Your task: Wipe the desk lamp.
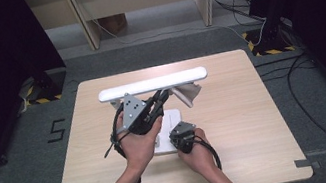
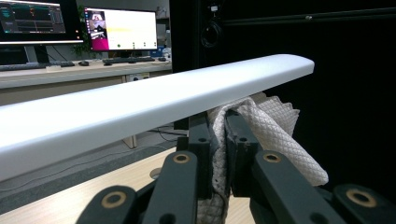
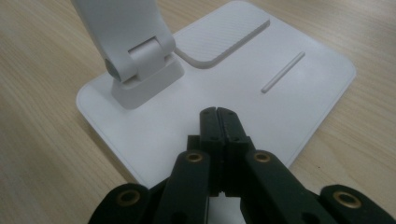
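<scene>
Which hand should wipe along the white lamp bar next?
Left. Its gripper already pinches the white mesh cloth just under the long white lamp bar. The right gripper is shut and empty, pressing on the flat white lamp base.

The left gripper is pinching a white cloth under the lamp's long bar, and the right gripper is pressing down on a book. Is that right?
Not quite. The right gripper presses its shut fingers on the lamp's flat white base, not a book, as the right gripper view shows. The left gripper does pinch the white cloth under the lamp's bar.
</scene>
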The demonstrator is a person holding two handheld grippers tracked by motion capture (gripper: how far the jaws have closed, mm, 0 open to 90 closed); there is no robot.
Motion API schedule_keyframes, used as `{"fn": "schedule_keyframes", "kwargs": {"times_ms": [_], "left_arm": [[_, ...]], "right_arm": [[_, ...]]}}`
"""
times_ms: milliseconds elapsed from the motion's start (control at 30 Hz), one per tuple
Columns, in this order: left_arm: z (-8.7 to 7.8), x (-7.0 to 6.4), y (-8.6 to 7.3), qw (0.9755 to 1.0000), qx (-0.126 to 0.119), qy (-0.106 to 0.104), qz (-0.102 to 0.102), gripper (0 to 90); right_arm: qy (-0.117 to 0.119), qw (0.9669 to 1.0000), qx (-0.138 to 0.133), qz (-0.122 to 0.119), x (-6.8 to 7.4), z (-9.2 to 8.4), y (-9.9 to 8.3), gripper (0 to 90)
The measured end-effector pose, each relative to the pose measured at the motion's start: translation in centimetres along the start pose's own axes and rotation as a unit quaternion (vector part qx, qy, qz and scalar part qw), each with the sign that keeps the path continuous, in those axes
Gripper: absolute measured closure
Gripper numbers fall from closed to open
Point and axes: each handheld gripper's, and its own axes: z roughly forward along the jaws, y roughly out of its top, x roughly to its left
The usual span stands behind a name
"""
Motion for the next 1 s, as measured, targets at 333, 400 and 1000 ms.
{"fn": "schedule_keyframes", "kwargs": {"times_ms": [333,400,1000], "left_arm": [[-0.6,0.5,-0.1,1.0000,-0.003,0.006,-0.003,82.6],[-0.7,0.6,-0.2,1.0000,-0.004,0.007,-0.004,82.6],[-2.0,1.7,-0.4,0.9997,-0.008,0.021,-0.007,82.5]], "right_arm": [[0.001,1.0000,0.000,0.000,0.0,0.0,0.0,90.0],[0.001,1.0000,0.000,-0.001,0.0,0.0,0.0,90.0],[0.001,1.0000,0.004,-0.004,0.0,0.0,0.1,90.0]]}}
